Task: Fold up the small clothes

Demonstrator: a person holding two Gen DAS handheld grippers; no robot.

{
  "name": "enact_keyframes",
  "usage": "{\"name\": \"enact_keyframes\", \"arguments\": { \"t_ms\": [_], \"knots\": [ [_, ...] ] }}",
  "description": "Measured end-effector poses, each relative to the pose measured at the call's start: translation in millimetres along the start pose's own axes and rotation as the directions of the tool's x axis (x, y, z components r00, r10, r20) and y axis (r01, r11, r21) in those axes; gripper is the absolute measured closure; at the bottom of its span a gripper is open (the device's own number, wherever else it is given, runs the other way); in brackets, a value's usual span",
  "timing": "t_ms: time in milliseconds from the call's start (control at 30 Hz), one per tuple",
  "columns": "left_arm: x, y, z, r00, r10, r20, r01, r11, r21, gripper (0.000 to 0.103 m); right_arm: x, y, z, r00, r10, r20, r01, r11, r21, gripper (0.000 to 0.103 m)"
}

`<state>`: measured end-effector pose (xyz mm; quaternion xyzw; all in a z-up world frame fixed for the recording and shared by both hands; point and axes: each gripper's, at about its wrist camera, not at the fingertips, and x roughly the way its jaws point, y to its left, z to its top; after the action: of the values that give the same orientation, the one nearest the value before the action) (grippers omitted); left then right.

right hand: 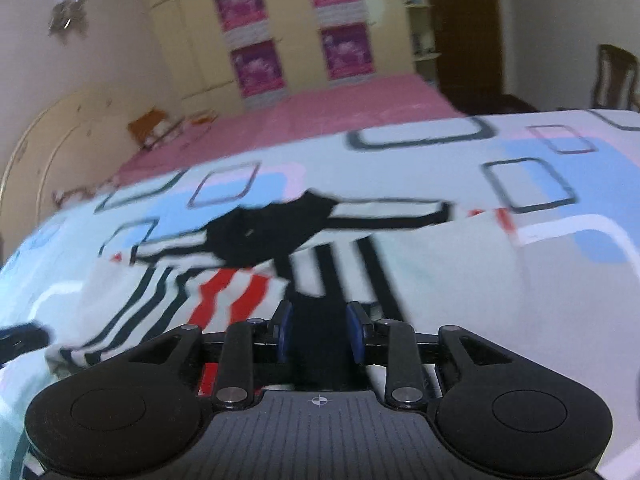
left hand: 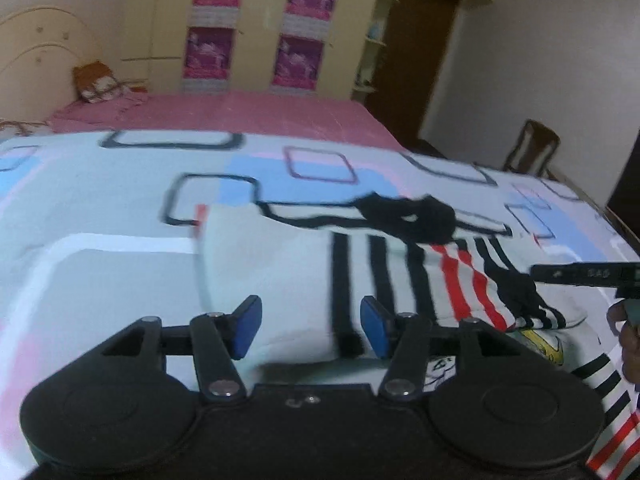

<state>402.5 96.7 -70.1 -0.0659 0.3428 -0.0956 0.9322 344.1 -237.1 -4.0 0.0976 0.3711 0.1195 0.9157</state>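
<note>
Garment: small white shirt (left hand: 280, 280) with black and red stripes lies on the bed (left hand: 100, 208), 12 o'clock of my left gripper (left hand: 310, 326) | feel: light, limp, likely to slump | left gripper spread, empty | right gripper (right hand: 319, 330) pinching dark cloth fold | hold: hem corners.

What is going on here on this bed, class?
A person is folding a small white shirt with black and red stripes, spread on a patterned bedspread. They work with a hand-held gripper in each hand. The left hand-held gripper is open over the shirt's plain white part, with nothing pinched. The right hand-held gripper sits at a black part of the shirt, with dark cloth between its pads; whether it is gripping is unclear. The fold is not finished.
</note>
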Motion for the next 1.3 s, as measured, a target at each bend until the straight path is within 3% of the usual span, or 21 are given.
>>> {"name": "enact_keyframes", "arguments": {
  "t_ms": [67, 100, 200, 267, 400, 500, 567, 600, 667, 733, 833, 967, 1067, 1167, 1300],
  "knots": [
    [28.6, -0.7, -7.3, 0.993, 0.011, -0.117, -0.013, 1.000, -0.017, 0.051, 21.8, 7.1, -7.6, 0.995, -0.032, -0.092, 0.029, 0.999, -0.032, 0.074],
    [33.8, 0.3, -11.6, 0.992, 0.008, -0.129, -0.010, 1.000, -0.014, 0.050, 32.8, 6.9, -11.8, 0.989, -0.050, -0.142, 0.043, 0.998, -0.050, 0.074],
    [30.8, 2.7, -3.7, 0.995, -0.005, -0.102, 0.002, 1.000, -0.025, 0.050, 25.2, 8.7, -7.9, 0.992, -0.051, -0.117, 0.043, 0.996, -0.076, 0.074],
    [32.8, 4.4, 9.1, 0.998, -0.002, -0.057, 0.000, 1.000, -0.024, 0.050, 20.3, 8.7, 1.3, 0.998, -0.033, -0.053, 0.030, 0.998, -0.055, 0.074],
    [58.2, 14.6, 43.5, 1.000, 0.018, -0.024, -0.018, 1.000, -0.003, 0.048, 39.6, 21.6, 20.2, 0.999, -0.021, -0.035, 0.019, 0.997, -0.076, 0.074],
    [87.3, 36.2, 61.0, 0.999, 0.041, -0.031, -0.042, 0.998, -0.038, 0.046, 69.8, 25.0, 34.2, 0.999, -0.018, -0.049, 0.014, 0.997, -0.080, 0.074],
    [111.2, 53.4, 58.5, 0.994, 0.056, -0.097, -0.061, 0.997, -0.055, 0.044, 90.6, 15.4, 36.3, 0.994, -0.066, -0.083, 0.059, 0.995, -0.082, 0.074],
    [113.4, 58.5, 55.1, 0.996, 0.048, -0.070, -0.052, 0.998, -0.045, 0.043, 97.9, 9.3, 35.7, 0.990, -0.098, -0.106, 0.090, 0.993, -0.081, 0.074],
    [108.0, 60.0, 57.2, 0.996, 0.045, -0.072, -0.048, 0.998, -0.035, 0.044, 97.8, 0.4, 35.8, 0.992, -0.082, -0.099, 0.076, 0.995, -0.063, 0.074],
    [94.3, 53.3, 58.7, 0.997, 0.062, -0.044, -0.064, 0.997, -0.041, 0.042, 84.7, 3.6, 38.3, 0.992, -0.108, -0.063, 0.104, 0.992, -0.065, 0.073],
    [82.5, 27.2, 60.4, 1.000, -0.003, -0.006, 0.003, 0.999, -0.035, 0.036, 68.7, 22.6, 41.2, 1.000, -0.016, -0.007, 0.016, 0.999, -0.048, 0.073],
    [94.4, -18.0, 57.2, 0.999, -0.025, -0.029, 0.027, 0.999, 0.043, 0.033, 87.4, 71.5, 35.8, 0.996, 0.070, -0.057, -0.077, 0.987, -0.139, 0.074],
    [106.9, -27.0, 43.5, 0.996, -0.014, -0.083, 0.018, 0.999, 0.050, 0.032, 104.5, 91.2, 25.9, 0.994, 0.027, -0.108, -0.047, 0.981, -0.186, 0.074],
    [105.1, -24.8, 31.1, 0.997, 0.027, -0.077, -0.018, 0.993, 0.118, 0.032, 104.4, 91.9, 16.3, 0.995, -0.004, -0.102, -0.020, 0.972, -0.233, 0.074],
    [91.5, -8.3, 29.9, 0.996, 0.047, -0.079, -0.038, 0.993, 0.110, 0.032, 89.6, 58.4, 11.1, 0.994, -0.074, -0.084, 0.055, 0.977, -0.207, 0.074]
  ]
}}
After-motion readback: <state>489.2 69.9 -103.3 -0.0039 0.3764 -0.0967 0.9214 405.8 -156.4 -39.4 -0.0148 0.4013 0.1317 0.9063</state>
